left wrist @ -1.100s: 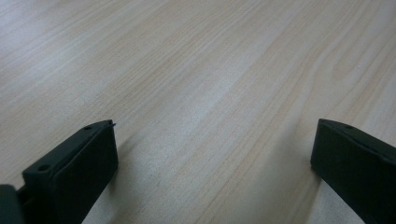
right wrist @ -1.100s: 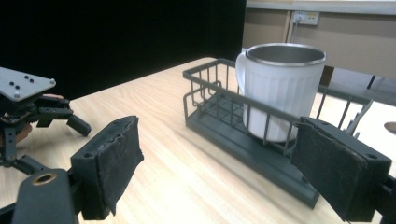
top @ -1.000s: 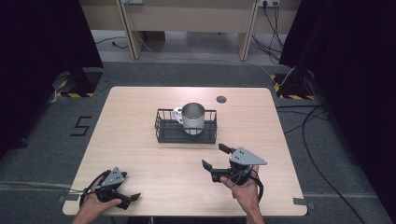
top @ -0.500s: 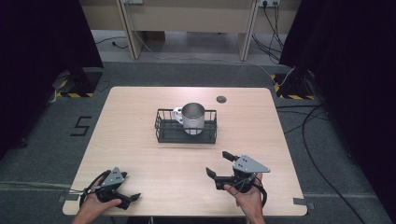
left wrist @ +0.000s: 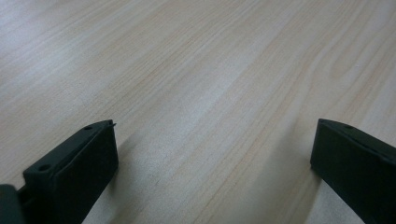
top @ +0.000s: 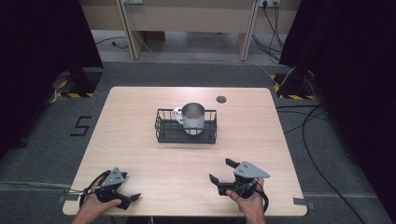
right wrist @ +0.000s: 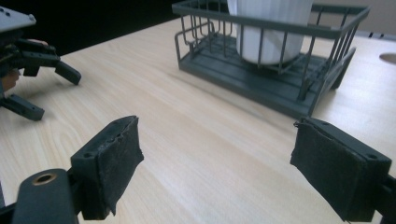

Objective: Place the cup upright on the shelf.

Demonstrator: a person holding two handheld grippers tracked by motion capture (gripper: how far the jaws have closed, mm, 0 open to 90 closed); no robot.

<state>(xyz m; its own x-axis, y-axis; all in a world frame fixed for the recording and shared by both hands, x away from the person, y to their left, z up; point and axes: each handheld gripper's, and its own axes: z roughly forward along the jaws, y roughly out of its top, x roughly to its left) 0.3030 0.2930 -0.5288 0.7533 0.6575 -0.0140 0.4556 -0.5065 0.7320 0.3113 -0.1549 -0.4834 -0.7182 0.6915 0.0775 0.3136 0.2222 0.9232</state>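
From the high view, my left gripper (top: 122, 199) and right gripper (top: 223, 173) sit low near the table's (top: 140, 140) front edge, the mug (top: 192, 117) upright inside the wire basket (top: 163, 135), well apart. In the left gripper view, jaws are spread over bare wood. In the right gripper view, jaws are apart and empty, basket ahead; probably nothing is left.

One mug (top: 193, 116), one wire basket (top: 163, 132), two grippers, one table (top: 140, 158).

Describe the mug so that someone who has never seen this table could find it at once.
Start at the light wooden table and find the dark wire basket near its middle. The mug stands upright inside it, silvery white with a white handle, the one pale thing among dark wires.
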